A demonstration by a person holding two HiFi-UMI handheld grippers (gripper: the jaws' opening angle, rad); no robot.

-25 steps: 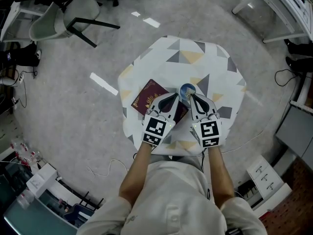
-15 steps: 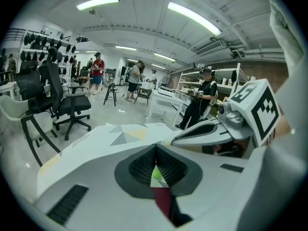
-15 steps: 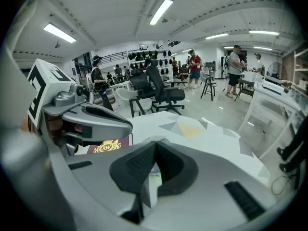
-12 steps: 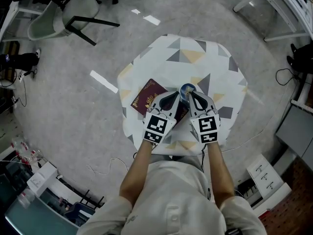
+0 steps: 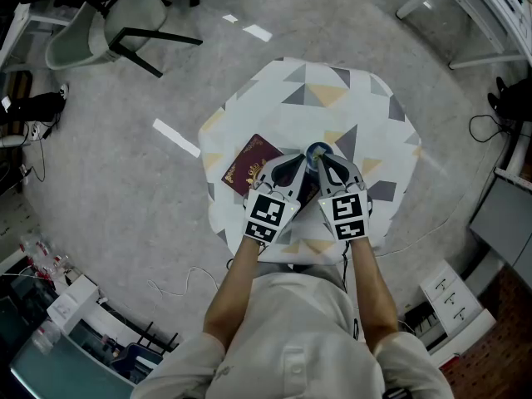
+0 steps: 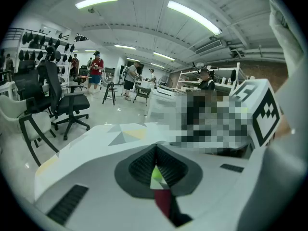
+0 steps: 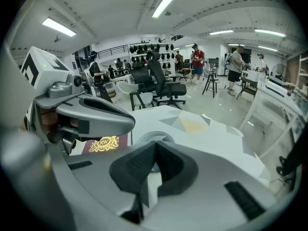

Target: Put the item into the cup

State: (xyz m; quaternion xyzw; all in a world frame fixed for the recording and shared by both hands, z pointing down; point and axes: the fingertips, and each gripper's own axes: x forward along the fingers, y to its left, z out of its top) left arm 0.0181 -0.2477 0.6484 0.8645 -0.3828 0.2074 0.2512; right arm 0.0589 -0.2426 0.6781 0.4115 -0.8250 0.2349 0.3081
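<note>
A cup (image 5: 318, 150) with a bluish inside stands on the patterned table (image 5: 349, 98). My left gripper (image 5: 301, 162) points at the cup from its left, over a maroon booklet (image 5: 248, 163). Its jaws are shut, and a small green item (image 6: 156, 173) sits pinched in the slit just below the tips. My right gripper (image 5: 322, 161) is shut with nothing in it, its tips right at the cup's near side. In the right gripper view the cup's rim (image 7: 144, 139) shows just past the shut jaws, with the left gripper (image 7: 91, 114) close on the left.
The maroon booklet (image 7: 102, 144) with a gold crest lies under the left gripper. The small table drops off on all sides to grey floor. A chair (image 5: 108, 32) stands far left and white desks (image 5: 465, 7) far right.
My right gripper has shifted a little to the left, closer to the left gripper and the cup. The left gripper has barely moved.
</note>
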